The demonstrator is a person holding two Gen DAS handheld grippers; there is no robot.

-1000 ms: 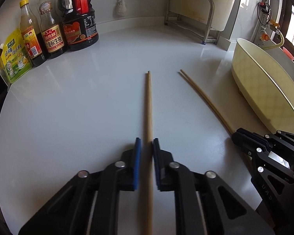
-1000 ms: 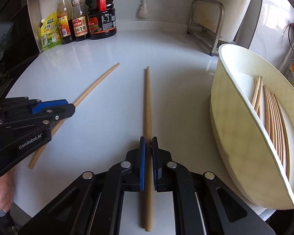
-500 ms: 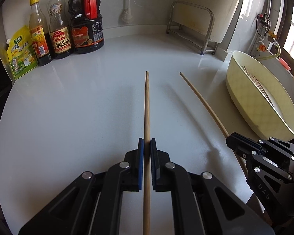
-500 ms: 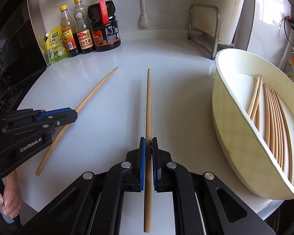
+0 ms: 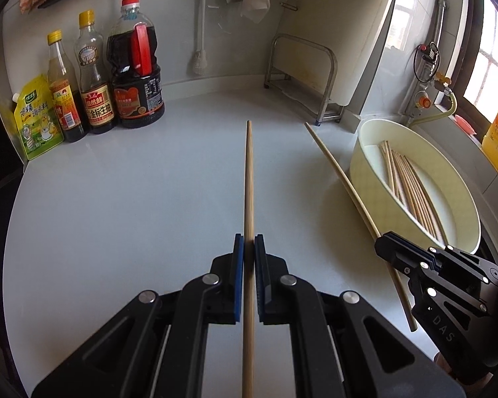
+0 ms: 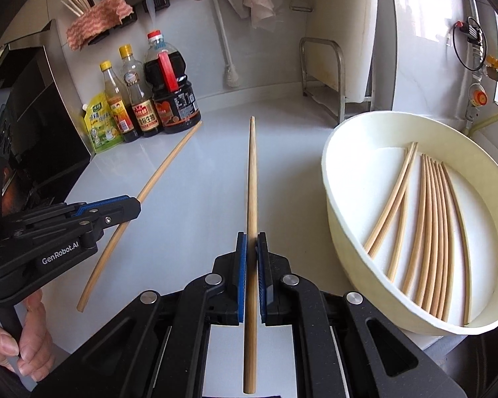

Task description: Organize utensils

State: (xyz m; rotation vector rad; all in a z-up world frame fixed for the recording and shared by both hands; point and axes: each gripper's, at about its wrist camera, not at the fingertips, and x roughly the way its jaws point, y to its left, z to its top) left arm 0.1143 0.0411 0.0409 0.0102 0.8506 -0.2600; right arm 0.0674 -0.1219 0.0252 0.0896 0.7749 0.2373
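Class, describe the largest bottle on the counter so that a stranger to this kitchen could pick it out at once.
Start at the white counter and follow it to the back wall, where three bottles stand in a row beside a yellow-green pouch. The large bottle is the one farthest from the pouch: the widest, filled with dark liquid, with a red handle and red cap.

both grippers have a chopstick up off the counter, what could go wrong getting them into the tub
Each chopstick is pinched near its middle: the left gripper holds one chopstick, the right gripper another chopstick. Either could pivot or slip in a swing.

The long free ends may catch the cream tub rim.

The grippers are close together, so the sticks could cross.
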